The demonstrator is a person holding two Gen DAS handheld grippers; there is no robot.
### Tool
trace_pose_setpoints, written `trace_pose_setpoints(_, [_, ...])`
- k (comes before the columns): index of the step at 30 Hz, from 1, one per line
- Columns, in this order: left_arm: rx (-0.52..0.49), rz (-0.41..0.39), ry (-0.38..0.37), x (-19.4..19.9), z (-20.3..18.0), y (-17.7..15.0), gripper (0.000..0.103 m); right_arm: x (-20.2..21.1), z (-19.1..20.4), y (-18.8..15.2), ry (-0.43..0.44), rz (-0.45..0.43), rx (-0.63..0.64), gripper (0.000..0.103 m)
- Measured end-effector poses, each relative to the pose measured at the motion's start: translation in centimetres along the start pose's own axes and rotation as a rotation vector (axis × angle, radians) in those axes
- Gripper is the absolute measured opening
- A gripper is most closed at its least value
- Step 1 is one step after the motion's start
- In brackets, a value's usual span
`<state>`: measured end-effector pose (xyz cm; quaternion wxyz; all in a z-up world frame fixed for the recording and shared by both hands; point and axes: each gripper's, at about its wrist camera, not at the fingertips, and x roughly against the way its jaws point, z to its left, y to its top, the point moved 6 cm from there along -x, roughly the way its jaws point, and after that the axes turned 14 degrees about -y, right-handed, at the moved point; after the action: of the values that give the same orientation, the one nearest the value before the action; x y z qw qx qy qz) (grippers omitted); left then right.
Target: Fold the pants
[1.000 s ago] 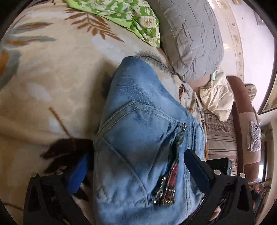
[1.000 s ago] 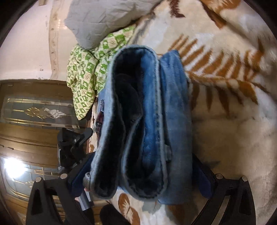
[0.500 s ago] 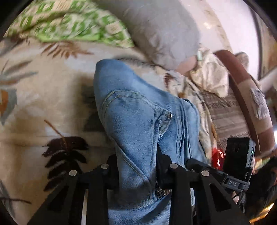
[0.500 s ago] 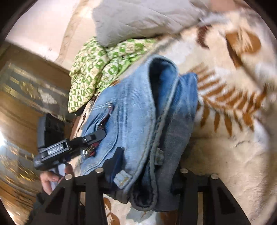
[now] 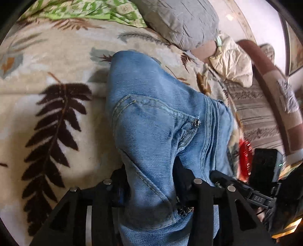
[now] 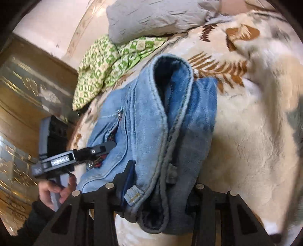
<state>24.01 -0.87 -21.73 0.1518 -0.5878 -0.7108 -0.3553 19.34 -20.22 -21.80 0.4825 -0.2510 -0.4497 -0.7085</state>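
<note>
Folded jeans [image 5: 155, 121] clenched in left tool [image 5: 151, 181], right tool [image 6: 161, 181] too

The folded jeans [image 5: 155, 132] are laid on the blanket [image 5: 56, 94], bunched between the fingers of the left gripper [image 5: 149, 191] at one end and the right gripper [image 6: 159, 191] at the other. A patterned cloth [image 6: 106, 66] is heaped just beyond the jeans, with a pillow [image 6: 151, 17] propped behind it. A couch [image 5: 265, 106] is seen off the blanket's edge.
</note>
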Motion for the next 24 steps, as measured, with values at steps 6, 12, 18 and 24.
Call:
trace_pose_setpoints(6, [-0.026,-0.012,0.05,0.0,-0.4,0.1,0.05,0.3,0.5,-0.3,-0.069,-0.034,0.047,0.045])
trace_pose_setpoints(12, [-0.031,-0.022,0.066,0.1,-0.2,-0.2,0.056,0.5,0.8,-0.3,-0.117,-0.059,0.07,0.047])
trace_pose_setpoints(18, [-0.042,-0.029,0.1,0.4,-0.2,-0.4,0.059,0.8,1.1,-0.3,-0.161,-0.083,0.1,0.049])
trace_pose_setpoints(24, [-0.028,-0.036,0.103,0.2,0.0,-0.3,0.062,0.9,1.3,-0.5,-0.23,-0.141,0.125,0.058])
